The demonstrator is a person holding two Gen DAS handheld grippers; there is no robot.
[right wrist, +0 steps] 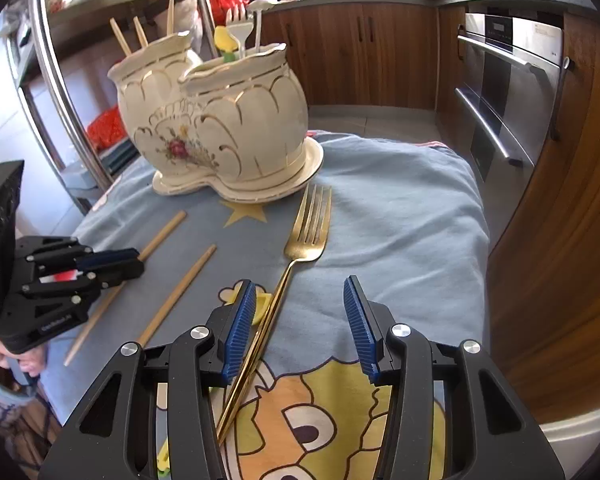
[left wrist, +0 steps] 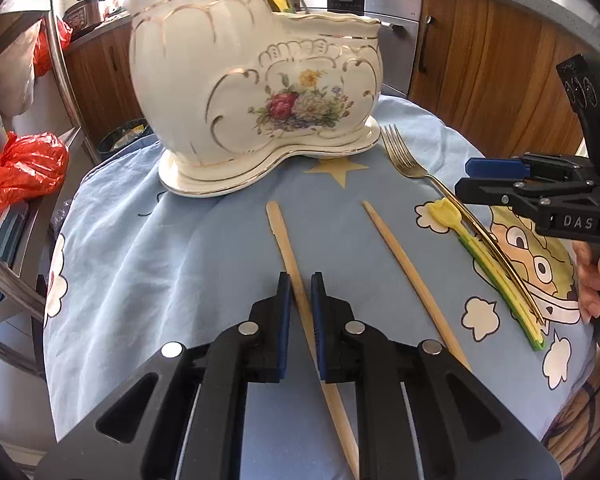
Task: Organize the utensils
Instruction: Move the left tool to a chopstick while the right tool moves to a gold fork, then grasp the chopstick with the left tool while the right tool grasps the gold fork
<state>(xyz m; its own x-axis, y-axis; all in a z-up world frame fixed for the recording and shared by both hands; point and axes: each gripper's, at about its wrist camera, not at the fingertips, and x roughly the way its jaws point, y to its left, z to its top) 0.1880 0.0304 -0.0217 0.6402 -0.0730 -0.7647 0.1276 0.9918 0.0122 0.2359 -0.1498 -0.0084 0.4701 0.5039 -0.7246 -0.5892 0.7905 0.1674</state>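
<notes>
A white floral ceramic holder (left wrist: 256,92) (right wrist: 220,128) stands at the back of the blue cloth with chopsticks, a white fork and a yellow utensil standing in it. My left gripper (left wrist: 301,284) (right wrist: 136,262) is shut on a wooden chopstick (left wrist: 284,232) (right wrist: 164,232) that lies on the cloth. A second chopstick (left wrist: 404,264) (right wrist: 180,288) lies to its right. My right gripper (right wrist: 300,316) (left wrist: 476,180) is open over the handle of a gold fork (right wrist: 308,224) (left wrist: 404,156), which passes close to its left pad. Beside the fork, partly under it, lies a yellow-green plastic utensil (left wrist: 492,276) (right wrist: 262,304).
The blue cartoon-print cloth (left wrist: 160,240) covers the table and drops off at its edges. A steel oven (right wrist: 512,92) and wooden cabinets (left wrist: 500,72) stand behind. A metal rack (left wrist: 56,40) with red bags (left wrist: 20,172) stands on the left. A hand (left wrist: 592,280) holds the right gripper.
</notes>
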